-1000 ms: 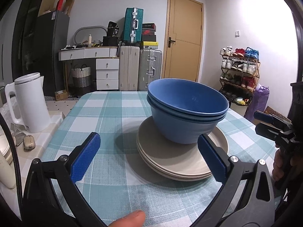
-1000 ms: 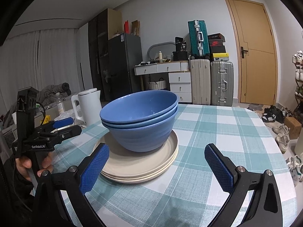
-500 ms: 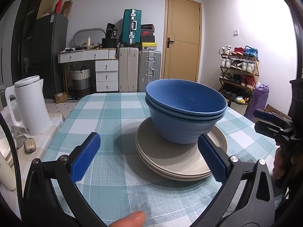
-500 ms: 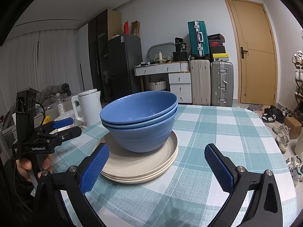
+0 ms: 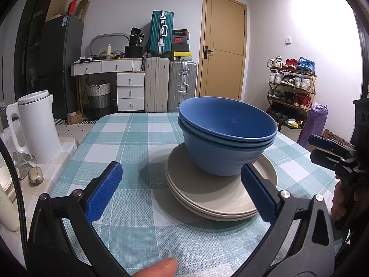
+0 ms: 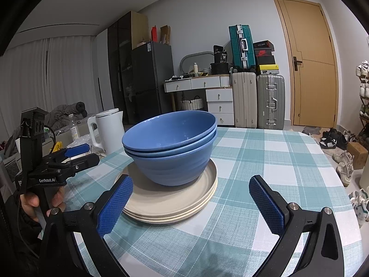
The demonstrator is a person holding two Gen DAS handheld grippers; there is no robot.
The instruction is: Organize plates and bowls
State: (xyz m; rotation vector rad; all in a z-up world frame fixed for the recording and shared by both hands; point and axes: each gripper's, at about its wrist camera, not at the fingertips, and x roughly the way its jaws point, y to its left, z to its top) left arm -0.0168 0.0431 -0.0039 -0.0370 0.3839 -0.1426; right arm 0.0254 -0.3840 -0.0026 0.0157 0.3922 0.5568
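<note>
Almost no change over the last second: the left view has only drifted slightly. Left hand-held gripper (image 5: pixel 182 189) and right hand-held gripper (image 6: pixel 191 204) both spread wide, holding nothing, either side of the stack. Three nested blue bowls (image 6: pixel 171 147) sit on stacked beige plates (image 6: pixel 175 203) mid-desk (image 6: pixel 265 161). Judging by look: rigid, smooth, probably slippery and light. Pinch the top bowl's rim; lifting may drag the nested ones.

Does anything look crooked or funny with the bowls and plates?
A little. The blue bowls nest neatly, but they sit off-centre on the beige plates, toward one edge. The plates aren't quite lined up either. Nothing looks spilled or broken.
</note>
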